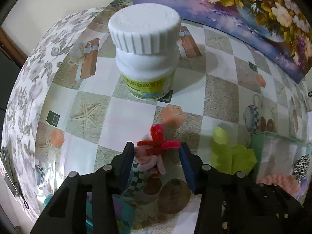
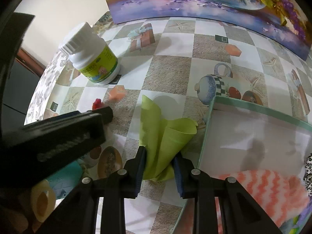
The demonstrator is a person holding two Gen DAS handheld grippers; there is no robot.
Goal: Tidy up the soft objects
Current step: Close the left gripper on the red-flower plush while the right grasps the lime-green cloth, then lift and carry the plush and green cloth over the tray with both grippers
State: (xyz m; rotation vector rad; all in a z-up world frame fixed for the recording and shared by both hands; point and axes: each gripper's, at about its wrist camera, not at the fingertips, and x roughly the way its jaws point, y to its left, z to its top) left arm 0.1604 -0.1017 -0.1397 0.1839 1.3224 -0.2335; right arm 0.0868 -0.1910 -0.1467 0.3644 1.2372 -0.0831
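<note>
On the bench [image 1: 220,89], covered in a checked oilcloth printed with starfish and teapots, the left hand-held gripper [image 1: 157,153] points steeply down with its blue-padded jaws either side of a small fuzzy bundle of red, pink and pale pipe-cleaner [image 1: 156,148]; the right pad looks to touch the bright pink end, the left pad sits just beside the pale loops, and whether they truly press cannot be told. The right hand-held gripper [image 2: 159,160] is closed narrowly on a lime-green folded sheet of thin soft cloth [image 2: 163,134], whose upper folds fan out onto the bench beyond the jaws. Just right of that cloth lies a shallow white tray with a mint-green rim [image 2: 210,124], holding a coral-and-white fluffy striped textile [image 2: 269,187] in its near corner and a black-and-white spotted piece [image 2: 308,171] at its right edge. A white plastic bottle with a ribbed screw cap and green label [image 1: 146,56] stands upright beyond the pipe-cleaner bundle. A floral painted panel [image 2: 214,5] stands along the far edge.
</note>
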